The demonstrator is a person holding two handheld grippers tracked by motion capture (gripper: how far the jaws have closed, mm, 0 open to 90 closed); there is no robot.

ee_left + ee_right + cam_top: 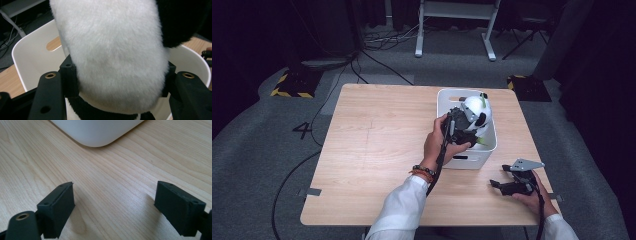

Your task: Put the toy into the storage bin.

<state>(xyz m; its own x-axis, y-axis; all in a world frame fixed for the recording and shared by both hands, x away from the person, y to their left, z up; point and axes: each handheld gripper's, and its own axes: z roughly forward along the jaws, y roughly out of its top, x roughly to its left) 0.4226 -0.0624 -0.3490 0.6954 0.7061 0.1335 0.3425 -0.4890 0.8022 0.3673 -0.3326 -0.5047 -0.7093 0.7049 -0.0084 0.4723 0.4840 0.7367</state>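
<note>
Plush panda (115,55) between left tongs (117,80), over white bin (32,57).

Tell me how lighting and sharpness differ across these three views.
High view: table lit, surroundings dark, picture soft. Left gripper view: plush panda fills the frame, fur slightly blurred, white bin evenly lit. Right gripper view: wood grain sharp, soft shadows beside the right gripper.

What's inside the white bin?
A plush panda sits in the white bin, with the left gripper around its white body. Something green peeks out beside it. The bin's bottom is covered by the panda.
</note>
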